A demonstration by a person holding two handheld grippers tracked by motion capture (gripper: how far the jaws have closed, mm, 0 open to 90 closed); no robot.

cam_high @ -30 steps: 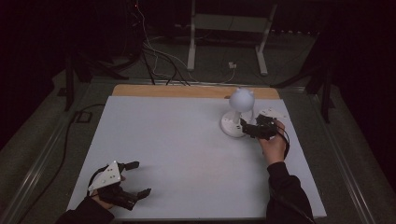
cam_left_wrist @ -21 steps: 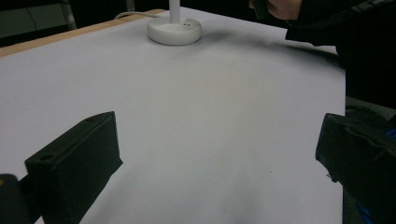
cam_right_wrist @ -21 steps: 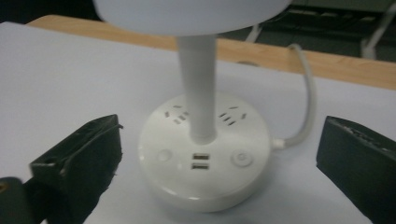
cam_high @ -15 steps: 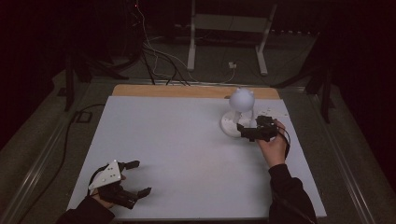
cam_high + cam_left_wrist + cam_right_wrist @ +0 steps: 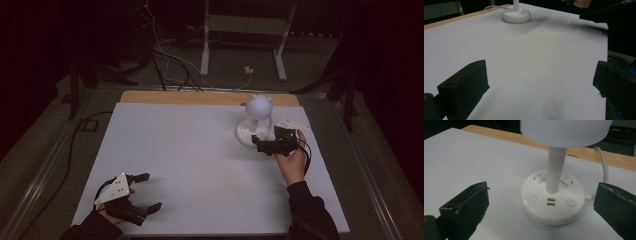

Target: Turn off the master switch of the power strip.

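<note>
High view: a white surface (image 5: 200, 165) on a wooden table, in a dark room. Toward the far right stands a small white desk lamp (image 5: 256, 122) with a globe shade, a slim stem and a round base. The right tongs (image 5: 264, 143), held in the person's right hand (image 5: 292, 161), sit just beside the base on its near side, jaws wide and empty; they have just been opening, with nothing between them. The left tongs (image 5: 145, 191) rest at the near left corner, well apart from the lamp, jaws also spread wide and empty.

Left gripper view: two black jaws stand wide over bare white surface; the lamp base (image 5: 516, 15) shows far off.

Right gripper view: the wide jaws frame the lamp base (image 5: 552, 200), which carries sockets, two USB ports and two round buttons. A white cable (image 5: 604, 167) leaves it on the right.

The lamp looks unlit. Judging by this, any button press or grasp is yet to take effect.
</note>
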